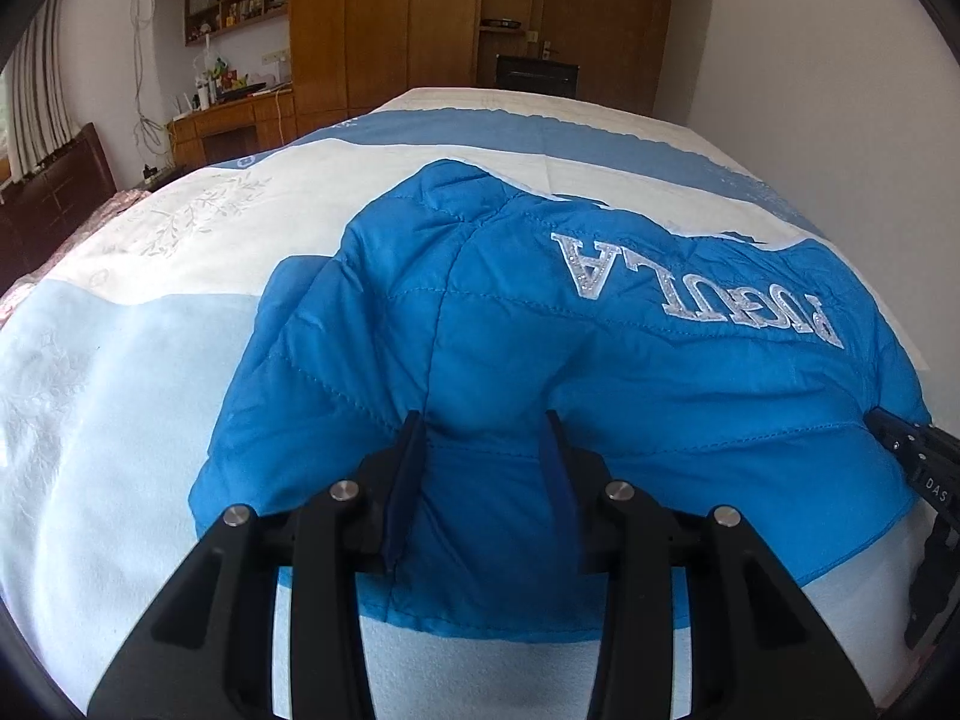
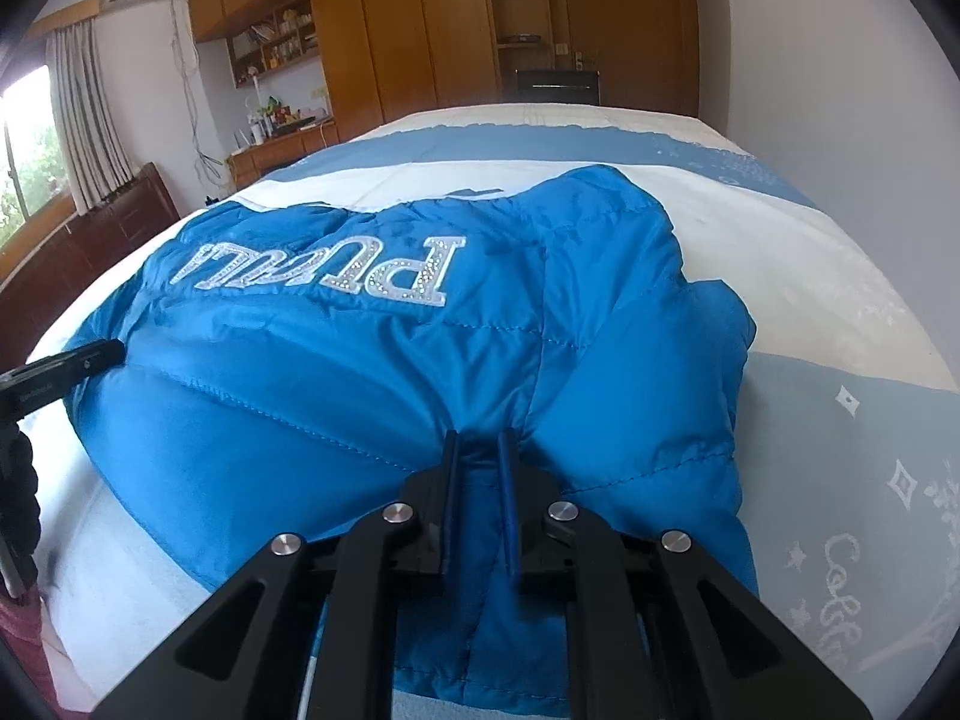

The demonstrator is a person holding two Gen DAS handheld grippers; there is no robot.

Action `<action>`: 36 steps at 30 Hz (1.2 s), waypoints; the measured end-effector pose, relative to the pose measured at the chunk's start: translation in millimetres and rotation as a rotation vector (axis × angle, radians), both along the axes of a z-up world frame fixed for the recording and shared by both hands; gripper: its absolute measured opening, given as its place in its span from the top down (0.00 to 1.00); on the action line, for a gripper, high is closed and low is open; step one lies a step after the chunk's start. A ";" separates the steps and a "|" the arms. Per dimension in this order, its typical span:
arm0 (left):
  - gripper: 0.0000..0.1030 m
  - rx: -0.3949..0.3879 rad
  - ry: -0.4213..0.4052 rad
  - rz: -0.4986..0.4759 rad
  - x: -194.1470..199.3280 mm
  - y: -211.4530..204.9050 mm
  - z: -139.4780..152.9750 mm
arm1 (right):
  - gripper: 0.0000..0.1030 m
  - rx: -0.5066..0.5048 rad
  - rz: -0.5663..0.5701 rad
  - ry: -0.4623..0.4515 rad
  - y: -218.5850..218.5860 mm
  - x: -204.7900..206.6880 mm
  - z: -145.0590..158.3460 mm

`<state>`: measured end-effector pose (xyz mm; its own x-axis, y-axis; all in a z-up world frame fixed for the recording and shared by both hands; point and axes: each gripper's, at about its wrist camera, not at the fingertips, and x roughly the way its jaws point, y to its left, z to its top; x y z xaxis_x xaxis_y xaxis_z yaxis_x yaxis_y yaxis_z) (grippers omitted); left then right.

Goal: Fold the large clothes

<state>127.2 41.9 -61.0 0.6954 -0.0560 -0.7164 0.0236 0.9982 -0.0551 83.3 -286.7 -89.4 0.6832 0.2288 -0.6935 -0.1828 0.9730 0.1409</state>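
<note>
Blue quilted jacket (image 1: 540,360) on bed (image 1: 120,360), left gripper (image 1: 485,420) apart astride fabric, right gripper (image 2: 478,438) pinching it, window (image 2: 24,150) only right view

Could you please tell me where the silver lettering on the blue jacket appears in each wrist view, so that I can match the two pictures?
Left wrist: the silver lettering lies right of centre, above the left gripper, on the blue jacket.
Right wrist: the silver lettering lies left of centre, above the right gripper.
Shared landmark: the wooden wardrobe beyond the bed.
</note>
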 end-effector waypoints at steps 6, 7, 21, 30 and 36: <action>0.61 0.025 -0.004 0.054 -18.8 -1.3 15.6 | 0.89 0.008 0.000 -0.003 -0.5 0.7 0.0; 0.61 0.035 -0.007 0.062 -24.1 -0.3 18.5 | 0.89 0.008 0.000 -0.004 -0.8 0.6 -0.3; 0.45 -0.229 0.063 0.200 -50.0 66.6 7.6 | 0.89 0.021 0.000 -0.006 -6.8 -1.5 0.6; 0.40 -0.469 0.067 0.225 -44.9 94.6 -10.9 | 0.89 0.025 0.000 -0.005 -8.3 -1.1 1.1; 0.38 -0.584 0.076 0.234 -37.1 104.0 -20.6 | 0.89 0.025 0.000 -0.005 -8.4 -0.8 1.6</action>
<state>90.1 145.9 -81.5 0.6848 -0.3055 -0.6616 -0.2170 0.7812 -0.5853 82.5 -295.1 -87.8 0.6867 0.2460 -0.6841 -0.1833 0.9692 0.1646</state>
